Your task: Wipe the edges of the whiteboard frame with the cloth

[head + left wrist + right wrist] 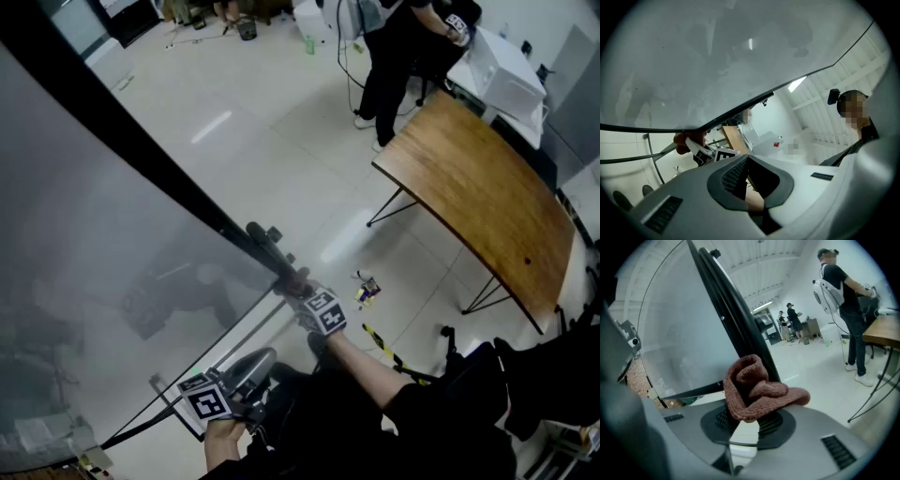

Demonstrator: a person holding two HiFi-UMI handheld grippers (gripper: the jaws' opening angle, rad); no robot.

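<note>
Between the fingers of my right gripper (749, 423) I am pinching the brown cloth (757, 390) against the black frame (736, 319) of the whiteboard (84, 234). My left gripper (751, 180) is gaping empty below it, with the pale floor (281, 141) and a wooden table (478, 197) lying beyond.

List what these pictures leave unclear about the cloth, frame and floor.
- Right gripper view: the cloth covers its own contact with the frame; touching unconfirmed.
- Head view: the right gripper hides most of the cloth; the whiteboard runs off the left edge.
- Head view: small floor item too small to identify.
</note>
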